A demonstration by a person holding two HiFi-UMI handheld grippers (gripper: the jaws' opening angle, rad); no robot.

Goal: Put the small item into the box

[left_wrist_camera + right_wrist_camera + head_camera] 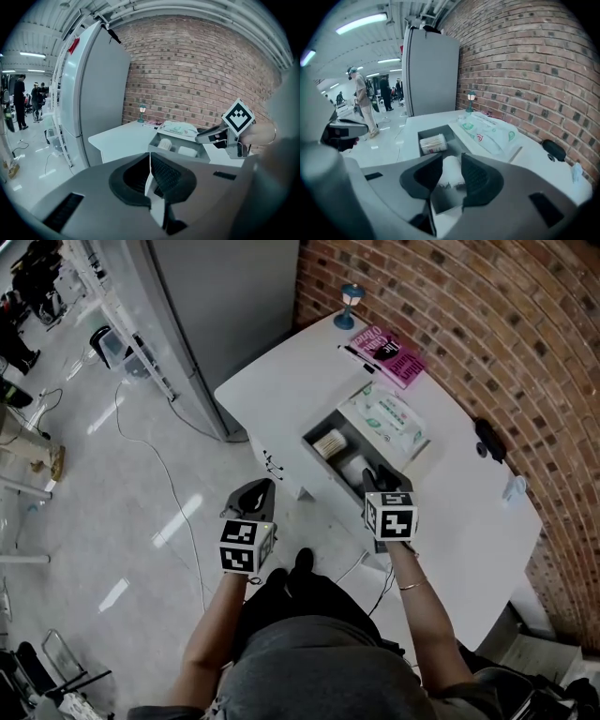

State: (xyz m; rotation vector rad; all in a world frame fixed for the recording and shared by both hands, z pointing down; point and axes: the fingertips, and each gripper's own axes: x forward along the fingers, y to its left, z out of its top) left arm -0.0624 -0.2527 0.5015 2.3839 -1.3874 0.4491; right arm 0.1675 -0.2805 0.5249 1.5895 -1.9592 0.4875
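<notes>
Looks nearly done — small white item [451, 172] lies in the gray box [452, 139] on the bench [272, 381] by the swab tub [433, 143], right gripper [377, 476] fingers apart round it w/o apparent squeeze, left gripper [150, 161] fingers closed, empty — only pull-back left.

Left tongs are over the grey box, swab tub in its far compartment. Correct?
Not quite: the right tongs are over the grey box, as the head view shows. The left tongs are clear of it. The swab tub does lie in its far compartment.
</notes>
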